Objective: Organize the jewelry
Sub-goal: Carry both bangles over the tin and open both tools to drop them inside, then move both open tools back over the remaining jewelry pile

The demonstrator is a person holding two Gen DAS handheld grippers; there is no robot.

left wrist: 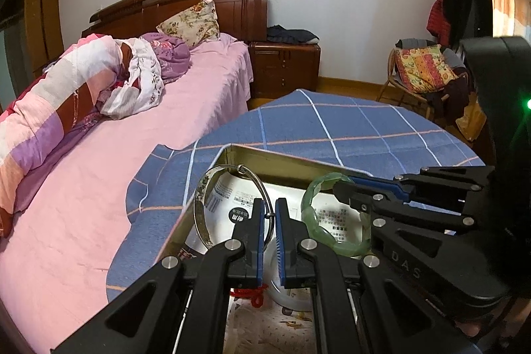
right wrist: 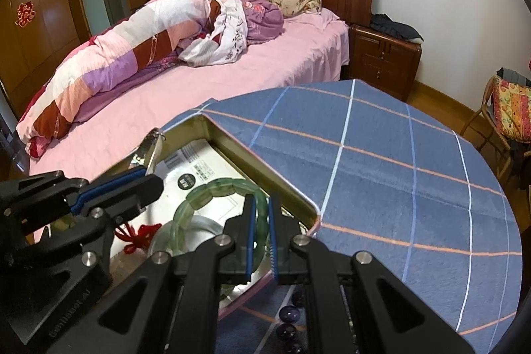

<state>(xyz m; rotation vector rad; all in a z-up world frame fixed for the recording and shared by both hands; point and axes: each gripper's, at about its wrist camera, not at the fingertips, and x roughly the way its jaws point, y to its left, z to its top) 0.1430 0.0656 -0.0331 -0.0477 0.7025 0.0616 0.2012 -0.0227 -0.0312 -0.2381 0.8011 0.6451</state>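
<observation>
Beside pink bed, blue checked tablecloth; left claw clamped on silver bangle, right claw on green bracelet.

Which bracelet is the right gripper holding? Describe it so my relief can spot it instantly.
Start at the blue checked tablecloth, then the open gold metal tin on it. Over the tin, the right gripper pinches a green bracelet of chunky translucent segments. Its neighbour, the silver bangle in the left gripper, is thin shiny metal instead.

shiny metal bangle, glossy green bracelet
</observation>
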